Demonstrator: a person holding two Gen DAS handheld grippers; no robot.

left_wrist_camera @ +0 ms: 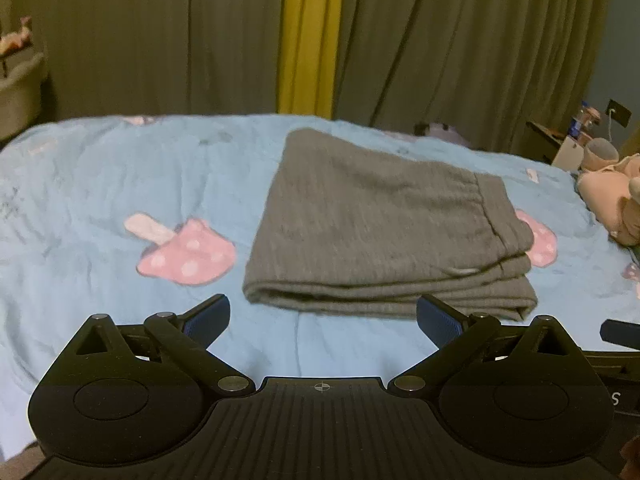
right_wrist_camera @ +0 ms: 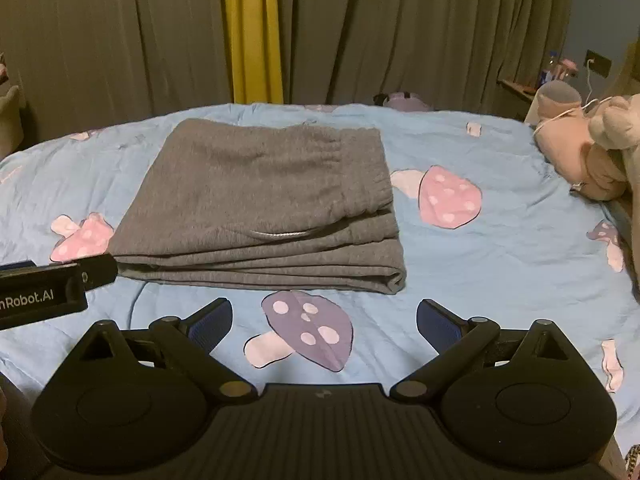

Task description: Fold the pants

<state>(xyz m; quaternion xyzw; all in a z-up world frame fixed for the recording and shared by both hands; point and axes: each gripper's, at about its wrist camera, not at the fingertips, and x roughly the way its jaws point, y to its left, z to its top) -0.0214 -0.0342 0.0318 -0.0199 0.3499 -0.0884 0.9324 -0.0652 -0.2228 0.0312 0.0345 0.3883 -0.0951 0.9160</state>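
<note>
The grey pants [left_wrist_camera: 376, 220] lie folded in a thick rectangle on the blue mushroom-print bed cover [left_wrist_camera: 100, 184], waistband to the right. They also show in the right wrist view [right_wrist_camera: 260, 200], with a drawstring loop at the front. My left gripper [left_wrist_camera: 323, 316] is open and empty, held just short of the pants' near edge. My right gripper [right_wrist_camera: 324, 320] is open and empty, over a purple mushroom print in front of the pants. The left gripper's side shows at the left of the right wrist view [right_wrist_camera: 44, 284].
Stuffed toys [right_wrist_camera: 592, 148] lie at the bed's right edge. Grey curtains with a yellow strip [left_wrist_camera: 308, 40] hang behind the bed. A shelf with bottles [right_wrist_camera: 556, 72] stands at the far right. A basket [left_wrist_camera: 20, 88] stands far left.
</note>
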